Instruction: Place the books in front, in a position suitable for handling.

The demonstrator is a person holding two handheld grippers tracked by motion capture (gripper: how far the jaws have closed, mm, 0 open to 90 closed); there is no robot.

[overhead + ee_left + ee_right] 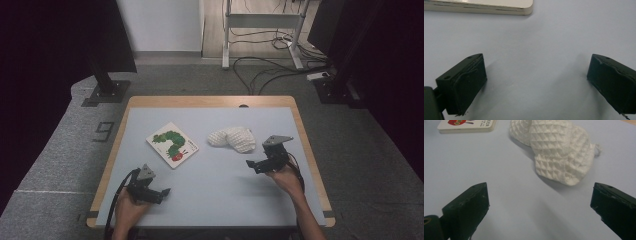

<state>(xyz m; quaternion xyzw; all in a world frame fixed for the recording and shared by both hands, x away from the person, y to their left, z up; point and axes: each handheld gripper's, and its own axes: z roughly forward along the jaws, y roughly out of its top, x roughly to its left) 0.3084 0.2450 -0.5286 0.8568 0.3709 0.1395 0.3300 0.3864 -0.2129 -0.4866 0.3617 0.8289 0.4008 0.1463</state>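
A white waffle-knit cloth (232, 138) lies bunched at the table's middle right; in the right gripper view the cloth (559, 152) sits just beyond my jaws. A picture book (172, 144) with a green caterpillar cover lies flat at centre left, its cream edge (499, 7) at the top of the left gripper view. My left gripper (161, 194) rests low near the front left, open and empty over bare table (536, 75). My right gripper (252, 165) is open and empty, a little in front of the cloth, with both jaws wide apart.
The pale blue table top (215, 195) has a wooden rim (310, 150). Beyond its far edge stand black stands, a metal frame and loose cables on the grey floor (270, 70).
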